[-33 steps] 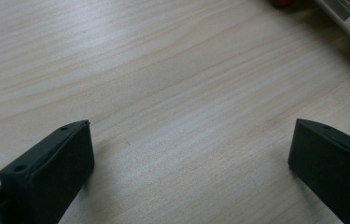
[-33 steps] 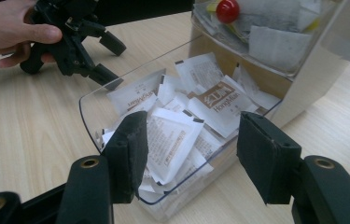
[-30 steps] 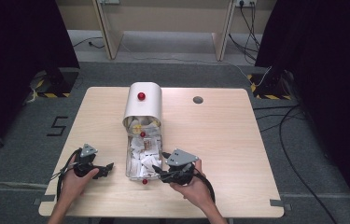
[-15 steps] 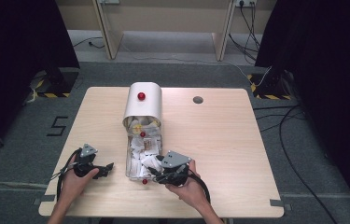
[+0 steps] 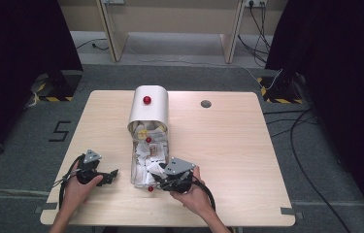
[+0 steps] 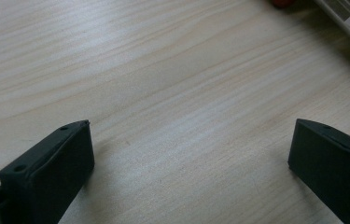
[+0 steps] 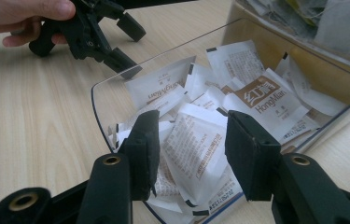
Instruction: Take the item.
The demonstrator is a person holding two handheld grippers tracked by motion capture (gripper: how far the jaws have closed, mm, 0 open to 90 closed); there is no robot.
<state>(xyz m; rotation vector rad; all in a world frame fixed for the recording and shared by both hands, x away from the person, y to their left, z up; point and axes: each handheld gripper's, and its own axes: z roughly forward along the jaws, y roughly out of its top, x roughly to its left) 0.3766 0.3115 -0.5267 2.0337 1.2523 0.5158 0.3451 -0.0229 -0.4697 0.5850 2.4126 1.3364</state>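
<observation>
Right gripper view shows the right gripper (image 7: 191, 154) low over the clear tray (image 7: 99, 109) with a white sachet (image 7: 196, 154) directly between its jaws, its long side running away from the camera; the jaws stand half open and have just been closing, and I cannot tell if the pads already press it. The left gripper (image 5: 103, 175), jaws wide and empty, rests on the table (image 5: 228, 145) left of the tray, farther from the sachets. Compared with one second earlier, the right hand sits slightly lower and closer to the tray.
</observation>
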